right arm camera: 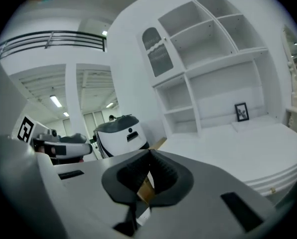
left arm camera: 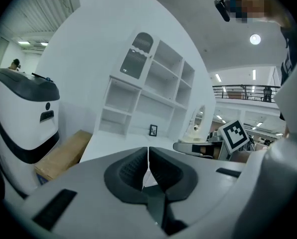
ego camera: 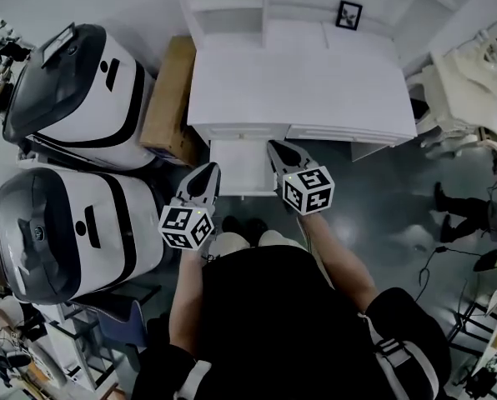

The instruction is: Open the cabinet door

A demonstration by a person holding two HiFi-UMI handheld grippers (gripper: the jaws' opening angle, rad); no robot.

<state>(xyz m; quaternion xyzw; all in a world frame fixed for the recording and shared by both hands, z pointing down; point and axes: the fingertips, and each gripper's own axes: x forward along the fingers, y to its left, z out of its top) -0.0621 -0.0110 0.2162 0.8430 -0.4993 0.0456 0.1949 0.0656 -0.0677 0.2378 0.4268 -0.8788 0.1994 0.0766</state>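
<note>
Grey floor and a white cabinet with open shelves fill the head view. At the far left stand two white-and-black machines [ego camera: 69,157], with a cardboard box [ego camera: 170,98] wedged between them and the cabinet's bare worktop [ego camera: 298,82].

Your left gripper [ego camera: 208,176] has its jaws together with nothing between them. It sits just beside the left edge of the cabinet door [ego camera: 242,167], the white panel under the worktop's front lip.

That door lies between your two grippers and below the line both of them point along. Each gripper view looks out over the worktop at the shelves and the small picture frame [ego camera: 348,13], not at the door.

The door's long edges appear to run up and down the cabinet front. No handle shows in any view, so I cannot tell which side it opens from.

Your right gripper [ego camera: 275,150] also has its jaws pressed together and empty. The brown in the gap is only the box far behind. Its tip is close by the door's upper right corner, and I judge it slightly the nearer. You will likely need to dip and open the jaws first.
</note>
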